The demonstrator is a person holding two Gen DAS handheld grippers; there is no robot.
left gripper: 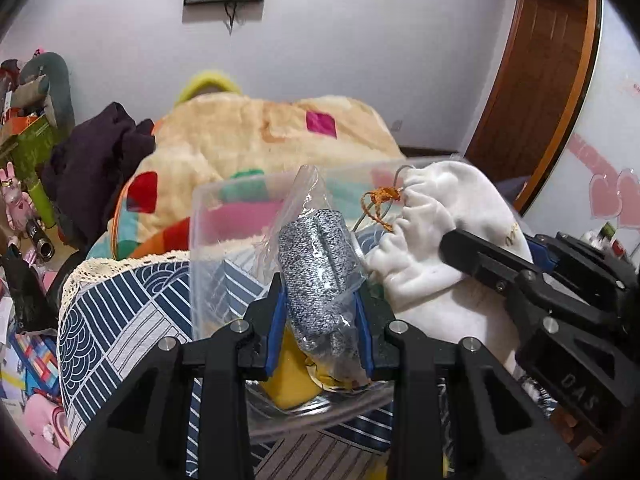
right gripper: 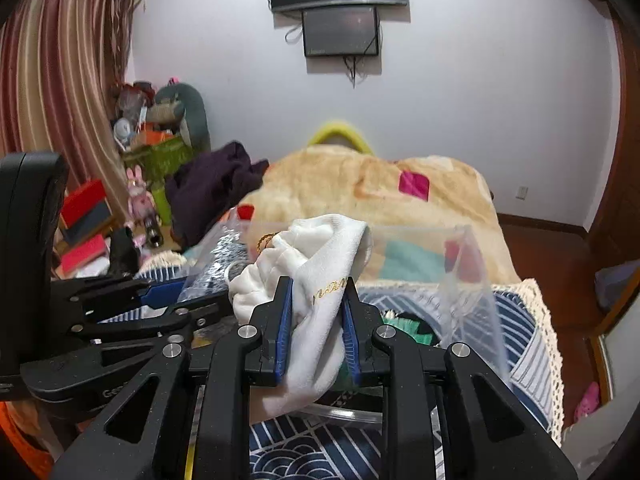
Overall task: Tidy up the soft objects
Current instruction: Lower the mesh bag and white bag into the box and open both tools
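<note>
left wrist view, centre frame: the left gripper (left gripper: 320, 316) has its blue-padded jaws clamped on a clear plastic zip bag with a grey-speckled knit roll inside (left gripper: 318, 268), held up over the clear plastic storage box (left gripper: 208, 216). only this view shows the yellow soft item (left gripper: 292, 384) at lower centre in the box, and the orange drawstring cord (left gripper: 380, 200) on the white velvet drawstring pouch (left gripper: 432, 232) at right of centre.

right wrist view: the right gripper (right gripper: 318, 320) is clamped on that white pouch (right gripper: 324, 264) at centre frame, gold lettering showing between the pads; the left gripper (right gripper: 160, 300) comes in from the left edge with the zip bag (right gripper: 216, 264) beside the pouch. this view alone shows striped pink curtains (right gripper: 60, 100) upper left and green and black fabric (right gripper: 412, 328) low in the box (right gripper: 472, 280).

the box sits on a navy-and-white wave-pattern cloth with a lace edge (left gripper: 120, 304). behind it a cream fleece blanket with coloured squares (left gripper: 260, 132), dark purple clothing (left gripper: 96, 160) at left, a wall-mounted screen (right gripper: 340, 32) at top centre, and a wooden door (left gripper: 536, 72) upper right.
</note>
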